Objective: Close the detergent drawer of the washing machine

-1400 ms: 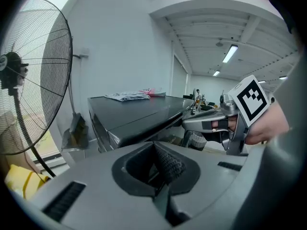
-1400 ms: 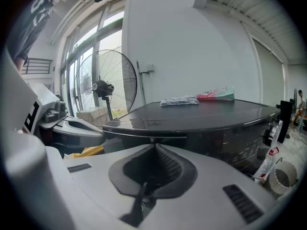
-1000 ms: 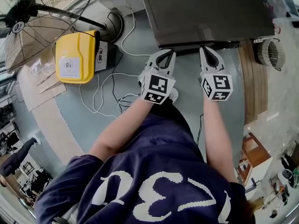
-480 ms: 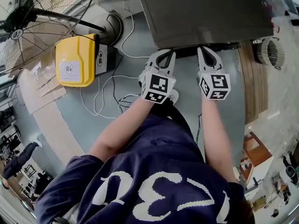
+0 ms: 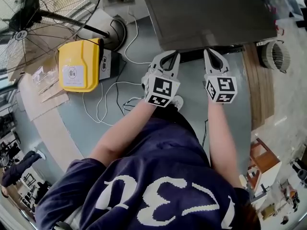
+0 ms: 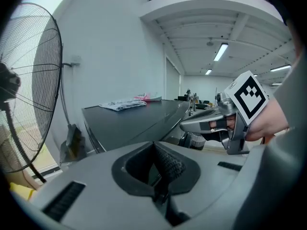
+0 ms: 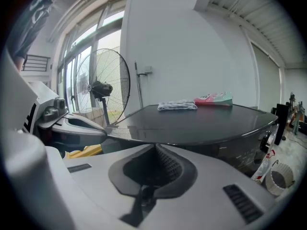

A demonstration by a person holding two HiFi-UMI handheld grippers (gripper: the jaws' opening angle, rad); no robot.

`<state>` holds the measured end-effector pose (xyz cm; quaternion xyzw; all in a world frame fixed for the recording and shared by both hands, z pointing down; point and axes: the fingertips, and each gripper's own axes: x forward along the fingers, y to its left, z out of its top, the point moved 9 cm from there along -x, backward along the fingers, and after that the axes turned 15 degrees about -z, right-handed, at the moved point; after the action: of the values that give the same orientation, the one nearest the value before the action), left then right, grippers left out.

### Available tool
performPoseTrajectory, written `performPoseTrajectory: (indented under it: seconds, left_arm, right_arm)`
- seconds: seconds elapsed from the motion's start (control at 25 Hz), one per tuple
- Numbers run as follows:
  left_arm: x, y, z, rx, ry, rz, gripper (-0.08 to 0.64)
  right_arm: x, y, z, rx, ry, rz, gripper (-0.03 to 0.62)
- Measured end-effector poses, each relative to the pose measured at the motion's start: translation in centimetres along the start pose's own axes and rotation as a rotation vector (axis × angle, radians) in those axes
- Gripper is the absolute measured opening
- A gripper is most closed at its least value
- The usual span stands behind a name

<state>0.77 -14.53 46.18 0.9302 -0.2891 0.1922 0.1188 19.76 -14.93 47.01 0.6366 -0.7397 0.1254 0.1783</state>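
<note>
The washing machine (image 5: 211, 13) is a dark, flat-topped box at the top of the head view. Only a dark strip shows along its front edge (image 5: 216, 49), and I cannot make out the detergent drawer. My left gripper (image 5: 176, 54) and right gripper (image 5: 207, 51) hang side by side just before that edge, both shut with nothing between the jaws. In the left gripper view the shut left gripper (image 6: 154, 143) points at the machine's top (image 6: 134, 121), with the right gripper (image 6: 211, 123) beside it. The right gripper (image 7: 156, 147) is shut too, facing the top (image 7: 201, 123).
A folded cloth (image 7: 177, 105) and a pink and green pack (image 7: 213, 98) lie on the machine. A big standing fan (image 5: 29, 13), a yellow container (image 5: 79, 63) and loose white cables (image 5: 115, 95) are on the floor at left. A white ribbed hose (image 5: 274, 55) lies at right.
</note>
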Motion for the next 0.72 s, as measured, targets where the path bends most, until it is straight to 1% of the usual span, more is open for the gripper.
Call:
performPoseTrajectory:
  seconds: [0.12, 0.2, 0.24, 0.36, 0.44, 0.6, 0.72]
  left_arm:
    - [-1.0, 0.2, 0.9, 0.003, -0.030, 0.012, 0.018]
    - [-1.8, 0.2, 1.9, 0.014, -0.059, 0.006, 0.018]
    - [-2.2, 0.1, 2.5, 0.032, -0.072, 0.001, 0.018]
    - [-3.6, -0.1, 4.6, 0.124, -0.103, -0.008, 0.018]
    - [-4.6, 0.0, 6.1, 0.165, -0.128, -0.004, 0.018]
    - [-6.6, 0.4, 8.9, 0.192, -0.170, 0.016, 0.018]
    - [-7.9, 0.6, 10.4, 0.185, -0.188, 0.020, 0.018]
  right_arm:
    - [-1.1, -0.1, 1.0, -0.001, -0.031, -0.009, 0.017]
    - [-2.0, -0.1, 1.9, 0.003, -0.056, -0.017, 0.017]
    - [-2.5, -0.2, 2.5, 0.008, -0.072, -0.021, 0.017]
    - [-4.2, 0.0, 4.6, 0.030, -0.128, -0.035, 0.017]
    - [-5.5, 0.2, 6.1, 0.040, -0.168, -0.041, 0.017]
    - [-8.0, 0.7, 9.0, 0.028, -0.242, -0.052, 0.017]
    - [-9.8, 1.0, 11.0, 0.025, -0.290, -0.064, 0.017]
